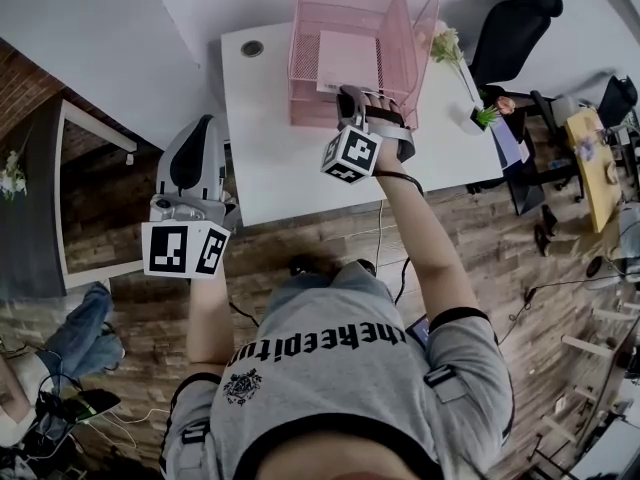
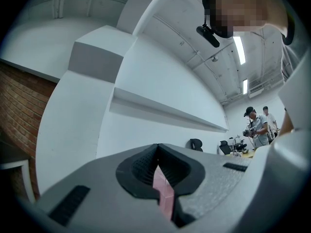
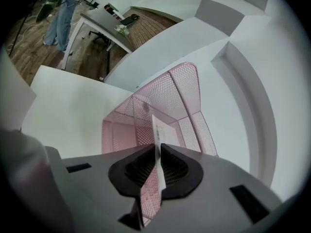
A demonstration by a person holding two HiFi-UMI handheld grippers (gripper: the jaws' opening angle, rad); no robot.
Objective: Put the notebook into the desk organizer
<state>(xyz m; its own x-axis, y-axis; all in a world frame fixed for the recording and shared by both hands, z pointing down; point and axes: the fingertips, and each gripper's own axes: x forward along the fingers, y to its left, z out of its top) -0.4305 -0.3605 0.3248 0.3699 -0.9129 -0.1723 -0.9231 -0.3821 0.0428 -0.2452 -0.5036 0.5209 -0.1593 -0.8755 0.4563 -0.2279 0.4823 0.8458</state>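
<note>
White surface [image 1: 270, 148] against a pale wall, wood floor below, and at the far edge stands the pink mesh desk organizer [image 1: 320, 8]. Right gripper [image 1: 351, 95] is at its open front, jaws clenched on the near edge of the notebook [image 1: 345, 60]. In the right gripper view the cover runs edge-on between the pads, straight ahead into the mesh. Most of the notebook is already inside the top tier, broad face up. Only the gripped edge sits at the mouth.

That near-edge hold makes sense to me: it lets the far end lead in while the jaws stay outside the tray walls. The long axis looks to run front to back, away from the person and into the organizer, though the outline is close to square from above.

Left gripper [image 1: 204, 124] hangs off the surface over the floor, tips together, carrying nothing that I can see. A pink sliver shows in its slit; what it is, I cannot tell. I'd say it is parked clear.
</note>
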